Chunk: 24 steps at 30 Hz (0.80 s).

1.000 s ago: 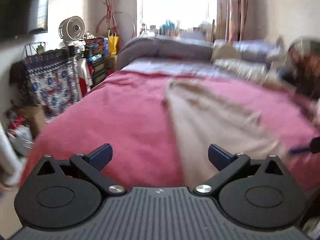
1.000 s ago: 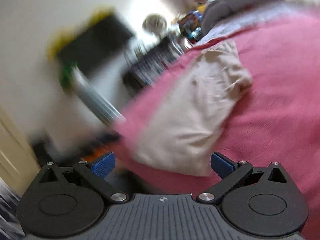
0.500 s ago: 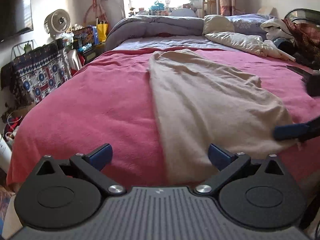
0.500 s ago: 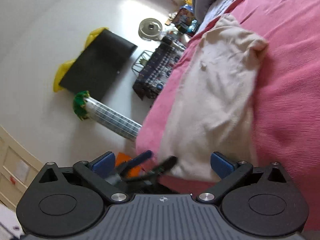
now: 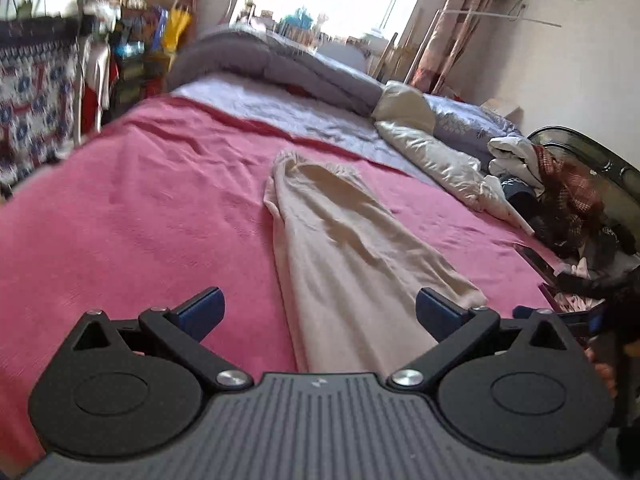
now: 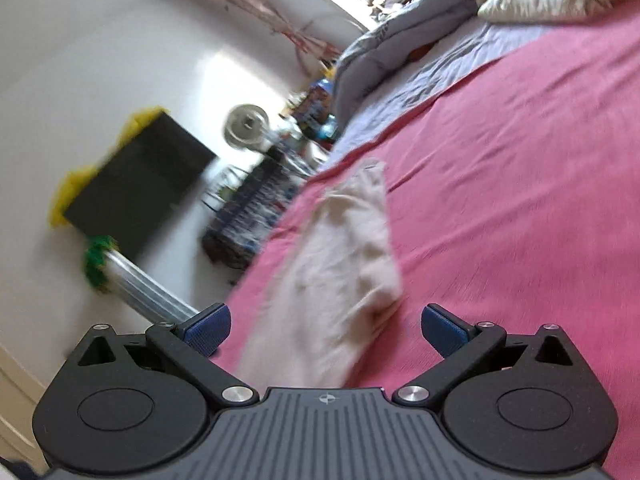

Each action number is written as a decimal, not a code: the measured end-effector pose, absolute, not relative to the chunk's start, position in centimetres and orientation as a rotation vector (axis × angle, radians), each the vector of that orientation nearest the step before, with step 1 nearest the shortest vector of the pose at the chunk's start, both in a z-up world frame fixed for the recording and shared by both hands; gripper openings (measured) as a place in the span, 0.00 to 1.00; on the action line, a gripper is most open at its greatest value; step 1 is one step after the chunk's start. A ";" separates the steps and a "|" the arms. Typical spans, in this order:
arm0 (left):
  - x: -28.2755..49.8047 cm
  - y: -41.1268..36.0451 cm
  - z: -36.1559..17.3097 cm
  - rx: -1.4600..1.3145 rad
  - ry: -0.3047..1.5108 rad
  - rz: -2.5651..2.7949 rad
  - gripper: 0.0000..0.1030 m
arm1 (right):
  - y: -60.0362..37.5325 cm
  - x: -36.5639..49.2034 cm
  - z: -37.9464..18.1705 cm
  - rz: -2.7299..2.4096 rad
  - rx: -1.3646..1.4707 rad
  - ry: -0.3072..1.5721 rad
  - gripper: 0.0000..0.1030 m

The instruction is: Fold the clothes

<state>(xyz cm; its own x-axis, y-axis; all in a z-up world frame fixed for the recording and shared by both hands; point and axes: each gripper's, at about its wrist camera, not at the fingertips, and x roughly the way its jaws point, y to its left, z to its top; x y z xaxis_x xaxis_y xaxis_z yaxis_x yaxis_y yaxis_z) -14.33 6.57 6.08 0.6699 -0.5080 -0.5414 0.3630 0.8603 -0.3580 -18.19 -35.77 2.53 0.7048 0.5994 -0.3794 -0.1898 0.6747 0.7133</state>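
A long beige garment (image 5: 344, 256) lies stretched out lengthwise on the pink bedspread (image 5: 132, 220), its gathered end far from me and its wide end near the bed's front edge. My left gripper (image 5: 318, 312) hovers open just above that near end, nothing between its blue pads. In the right wrist view the same garment (image 6: 340, 280) runs along the bed's left side on the pink bedspread (image 6: 520, 200), blurred. My right gripper (image 6: 326, 330) is open over its near end, holding nothing. The right gripper's dark body and a hand show at the left wrist view's right edge (image 5: 608, 320).
A grey duvet (image 5: 272, 60) and cream pillows (image 5: 432, 148) lie at the head of the bed. A pile of clothes and a dark bin (image 5: 568, 196) sit at the right. A fan (image 6: 246, 126), a black screen (image 6: 140, 184) and cluttered shelves stand by the left wall.
Both grippers have swung their view: the left one now looks further up the bed, with the garment appearing narrower. The right one has tilted toward the bed's surface. Both stay open.
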 end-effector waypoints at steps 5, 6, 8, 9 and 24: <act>-9.9 5.8 4.1 -0.305 0.791 -0.532 0.97 | -33.2 -13.5 2.1 0.539 0.565 0.725 1.00; -9.3 6.0 3.9 -0.326 0.806 -0.568 0.98 | -32.6 -12.6 2.0 0.588 0.540 0.737 1.00; -8.1 6.2 3.5 -0.360 0.834 -0.635 0.99 | -31.4 -10.9 1.4 0.665 0.484 0.767 1.00; -7.5 6.2 3.3 -0.367 0.848 -0.662 0.99 | -31.1 -10.1 1.2 0.702 0.473 0.775 1.00; -1.4 8.6 1.1 -0.511 0.981 -1.074 0.99 | -31.5 -3.7 0.1 1.164 0.742 0.943 1.00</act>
